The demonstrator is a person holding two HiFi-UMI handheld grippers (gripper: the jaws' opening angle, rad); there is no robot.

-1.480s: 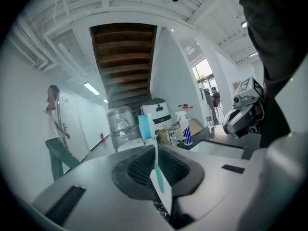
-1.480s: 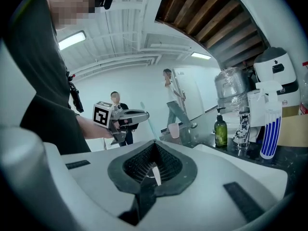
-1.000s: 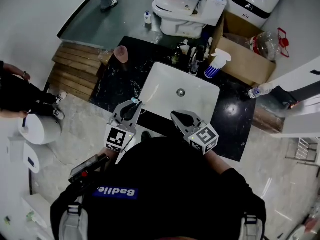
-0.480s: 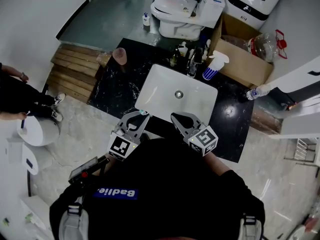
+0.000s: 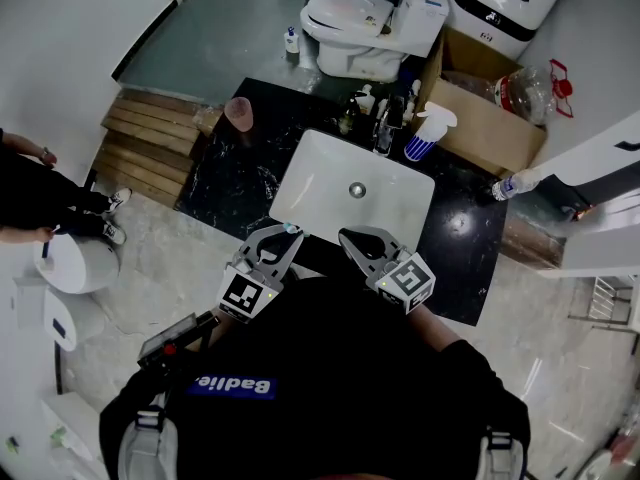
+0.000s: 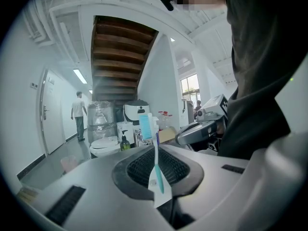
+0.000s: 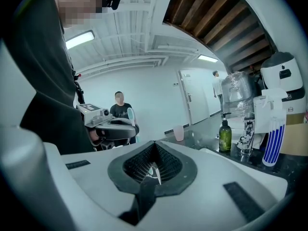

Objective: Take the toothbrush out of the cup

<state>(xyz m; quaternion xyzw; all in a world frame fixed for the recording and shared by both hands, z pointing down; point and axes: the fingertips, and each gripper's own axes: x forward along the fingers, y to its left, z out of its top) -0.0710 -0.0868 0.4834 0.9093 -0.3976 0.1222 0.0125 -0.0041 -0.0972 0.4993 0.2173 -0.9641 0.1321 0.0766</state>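
Head view: the left gripper [image 5: 283,232] and right gripper [image 5: 350,236] hang side by side over the near edge of the white sink [image 5: 322,168], close to the person's chest. The toothbrush [image 5: 291,228] is in the left gripper, its pale blue tip just past the jaw ends. The pink cup [image 5: 238,113] stands upright on the black counter [image 5: 230,178], well apart at the far left of the sink, with nothing in it that can be made out. A faucet [image 5: 385,123] sits at the sink's far rim, a blue-and-white striped bottle [image 5: 424,136] just right of it, and a toilet [image 5: 352,23] lies beyond the counter.

Left gripper view: the 2 jaws of the left gripper [image 6: 153,150] are pressed onto the handle of the toothbrush [image 6: 155,170], which stands nearly upright, bristle head at the top. The pink cup [image 6: 70,163] shows low at the far left.

Right gripper view: the right gripper [image 7: 155,144] has its 2 jaws closed together; only a thin pale sliver shows at the seam, too small to identify. The left gripper [image 7: 115,125] appears at the left with the toothbrush [image 7: 130,114] head sticking up, and the pink cup [image 7: 179,133] is on the counter farther off.
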